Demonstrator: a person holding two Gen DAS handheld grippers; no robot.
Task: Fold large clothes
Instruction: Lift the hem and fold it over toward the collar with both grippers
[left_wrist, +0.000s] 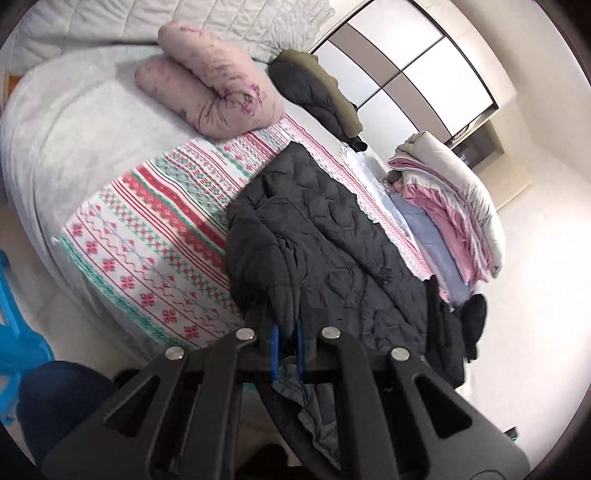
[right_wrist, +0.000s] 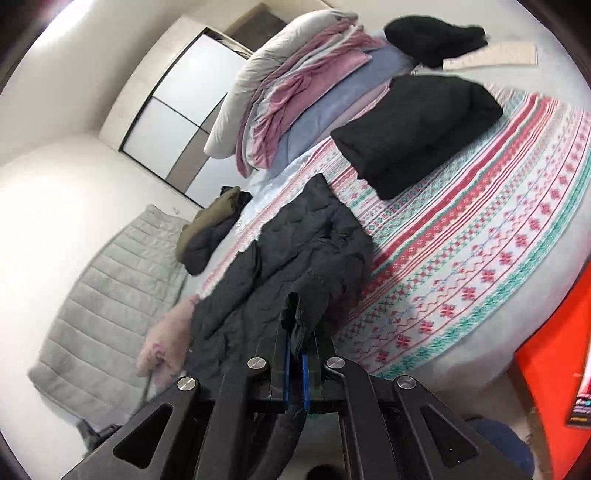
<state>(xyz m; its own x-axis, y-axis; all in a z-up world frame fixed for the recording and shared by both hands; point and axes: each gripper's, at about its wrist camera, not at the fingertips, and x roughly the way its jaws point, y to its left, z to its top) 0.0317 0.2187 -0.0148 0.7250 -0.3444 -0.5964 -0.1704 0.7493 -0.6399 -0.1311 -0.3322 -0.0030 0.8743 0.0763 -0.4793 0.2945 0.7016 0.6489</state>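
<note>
The bed (left_wrist: 55, 147) fills the room ahead of both tools, its near edge running just under them, with a strip of pale floor (left_wrist: 22, 229) beside it. A patterned red, green and white blanket (right_wrist: 480, 258) covers the bed, with open blanket to the right of the right tool (right_wrist: 294, 354) and to the left of the left tool (left_wrist: 287, 332). The dark quilted coat (left_wrist: 325, 229) stretches away from both tools over the blanket, its near hem hanging off the bed edge. Each tool is pinched narrow on a fold of that hem. Beyond lie stacked bedding (right_wrist: 295, 85), a folded black garment (right_wrist: 417, 133), a pink pillow (left_wrist: 218, 85) and an olive jacket (left_wrist: 321, 96). No writing is legible.
</note>
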